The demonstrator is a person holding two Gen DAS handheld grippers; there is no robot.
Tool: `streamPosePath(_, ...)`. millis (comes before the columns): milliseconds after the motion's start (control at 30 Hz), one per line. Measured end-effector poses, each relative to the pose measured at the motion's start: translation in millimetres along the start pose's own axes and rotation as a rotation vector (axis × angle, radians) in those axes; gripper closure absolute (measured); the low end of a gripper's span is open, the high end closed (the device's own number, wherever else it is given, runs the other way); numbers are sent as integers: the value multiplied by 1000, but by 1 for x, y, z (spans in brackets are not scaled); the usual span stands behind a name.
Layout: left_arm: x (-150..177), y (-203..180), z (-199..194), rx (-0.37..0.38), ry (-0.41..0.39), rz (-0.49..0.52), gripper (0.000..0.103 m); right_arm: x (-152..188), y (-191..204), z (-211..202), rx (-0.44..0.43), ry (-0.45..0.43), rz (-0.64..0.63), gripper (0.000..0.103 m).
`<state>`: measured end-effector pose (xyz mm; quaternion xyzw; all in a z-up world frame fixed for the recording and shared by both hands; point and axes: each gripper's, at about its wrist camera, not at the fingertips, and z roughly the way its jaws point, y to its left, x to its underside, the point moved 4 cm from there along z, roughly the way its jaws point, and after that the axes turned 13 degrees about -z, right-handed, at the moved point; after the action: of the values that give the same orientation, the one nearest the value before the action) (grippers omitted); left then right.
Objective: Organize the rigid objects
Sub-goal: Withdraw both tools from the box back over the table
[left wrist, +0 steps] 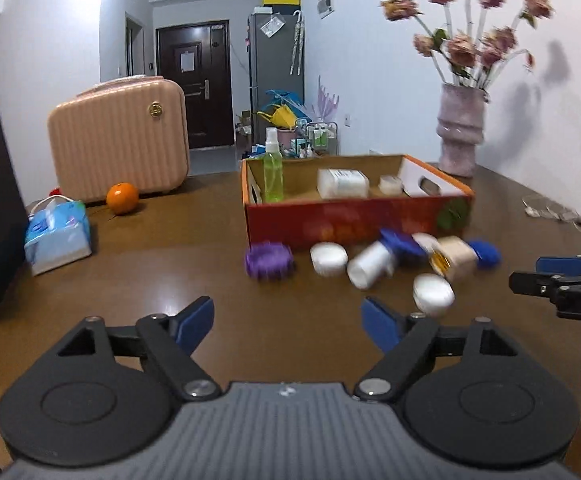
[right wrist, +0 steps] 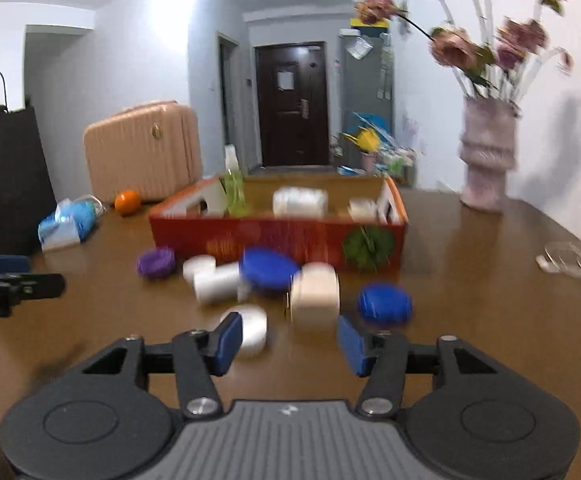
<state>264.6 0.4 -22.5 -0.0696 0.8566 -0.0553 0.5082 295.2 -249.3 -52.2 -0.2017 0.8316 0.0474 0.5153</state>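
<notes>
A red cardboard box (left wrist: pixel 354 220) (right wrist: pixel 274 236) stands on the brown table, holding a green spray bottle (left wrist: pixel 273 170), a white jar (left wrist: pixel 342 183) and a small white pot (left wrist: pixel 390 184). In front of it lie a purple ridged piece (left wrist: pixel 268 260) (right wrist: pixel 155 263), white pots (left wrist: pixel 328 258) (left wrist: pixel 433 294) (right wrist: pixel 252 330), a white bottle (left wrist: pixel 370 266) (right wrist: pixel 216 286) with a blue lid (right wrist: pixel 268 268), a beige jar (left wrist: pixel 454 260) (right wrist: pixel 315 300) and a blue cap (left wrist: pixel 486 254) (right wrist: pixel 385 304). My left gripper (left wrist: pixel 288 324) is open over bare table, with nothing between its fingers. My right gripper (right wrist: pixel 288 340) is open too, just short of the nearest white pot.
A pink case (left wrist: pixel 120 140), an orange (left wrist: pixel 122 198) and a blue tissue pack (left wrist: pixel 58 232) sit at the left. A pink vase of flowers (left wrist: pixel 460 132) (right wrist: pixel 486 156) stands at the back right. Clear plastic pieces (right wrist: pixel 578 260) lie at the right edge. A black bag (right wrist: pixel 6 176) stands far left.
</notes>
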Motion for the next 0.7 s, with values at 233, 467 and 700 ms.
streamPosePath(233, 53, -6, -59, 11, 6, 23, 9, 40, 26, -48, 59, -36, 2, 34)
streamPosePath(467, 62, -15, -101, 73, -71, 28, 5, 29, 40, -85, 61, -101, -30, 30)
streamPosePath(700, 60, -11, -104, 64, -76, 30, 4, 26, 47, -88, 58, -109, -34, 28)
